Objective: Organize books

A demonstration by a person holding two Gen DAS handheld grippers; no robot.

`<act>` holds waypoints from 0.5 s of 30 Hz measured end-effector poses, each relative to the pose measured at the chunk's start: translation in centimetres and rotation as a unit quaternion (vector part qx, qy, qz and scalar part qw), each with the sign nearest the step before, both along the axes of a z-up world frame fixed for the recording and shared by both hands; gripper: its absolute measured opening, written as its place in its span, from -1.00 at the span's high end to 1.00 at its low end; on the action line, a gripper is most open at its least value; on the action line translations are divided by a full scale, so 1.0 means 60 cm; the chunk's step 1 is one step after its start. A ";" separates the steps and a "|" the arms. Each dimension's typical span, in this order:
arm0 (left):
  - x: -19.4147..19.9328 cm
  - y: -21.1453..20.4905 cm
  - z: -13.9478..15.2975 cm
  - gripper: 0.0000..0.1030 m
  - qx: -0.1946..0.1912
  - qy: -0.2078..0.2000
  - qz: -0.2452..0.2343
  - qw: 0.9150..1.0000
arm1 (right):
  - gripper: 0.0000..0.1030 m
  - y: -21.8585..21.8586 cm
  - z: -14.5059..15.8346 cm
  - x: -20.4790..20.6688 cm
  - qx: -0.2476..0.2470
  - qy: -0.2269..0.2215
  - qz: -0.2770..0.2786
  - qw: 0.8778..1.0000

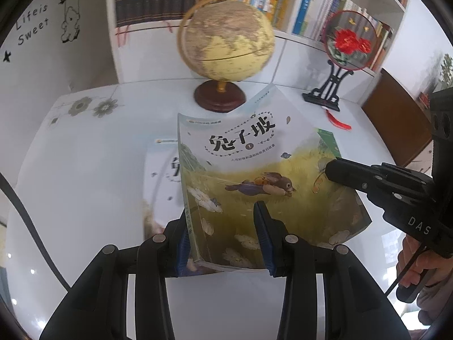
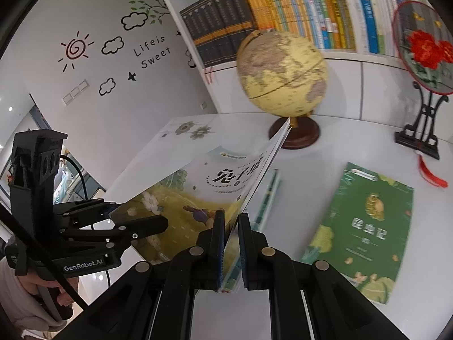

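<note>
Item: rabbit-cover paperback book (image 1: pixel 254 175), raised above white table (image 1: pixel 85 170); left gripper (image 1: pixel 223 235) clamps its spine corner, right gripper (image 2: pixel 230 243) pinches its right edge.

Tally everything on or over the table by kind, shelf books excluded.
Books: 3 (rabbit book, green book, white book)
Globe: 1
Fan ornament: 1
Hand-held grippers: 2 (left hand-held gripper, right hand-held gripper)
Total: 7
</note>
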State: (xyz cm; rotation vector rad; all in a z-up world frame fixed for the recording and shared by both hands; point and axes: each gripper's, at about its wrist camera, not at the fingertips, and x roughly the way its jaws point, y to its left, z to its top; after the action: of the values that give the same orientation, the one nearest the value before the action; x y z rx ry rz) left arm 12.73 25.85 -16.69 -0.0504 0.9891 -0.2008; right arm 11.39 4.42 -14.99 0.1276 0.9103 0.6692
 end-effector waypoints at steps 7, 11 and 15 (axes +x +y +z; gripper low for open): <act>0.002 0.040 -0.020 0.27 0.004 0.012 0.009 1.000 | 0.83 0.059 -0.010 0.007 -0.011 0.000 0.014 1.000; 0.004 0.057 -0.031 0.27 0.003 0.020 0.013 1.000 | 0.83 0.081 -0.020 0.013 -0.009 0.007 0.014 1.000; 0.008 0.069 -0.048 0.27 -0.002 0.033 0.015 0.999 | 0.82 0.096 -0.031 0.016 -0.014 0.015 0.014 1.000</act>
State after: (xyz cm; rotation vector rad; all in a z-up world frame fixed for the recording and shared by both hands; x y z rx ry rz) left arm 13.22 30.01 -19.58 -0.0746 1.0532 -0.1747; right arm 12.35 10.19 -16.83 0.1010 0.9515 0.6828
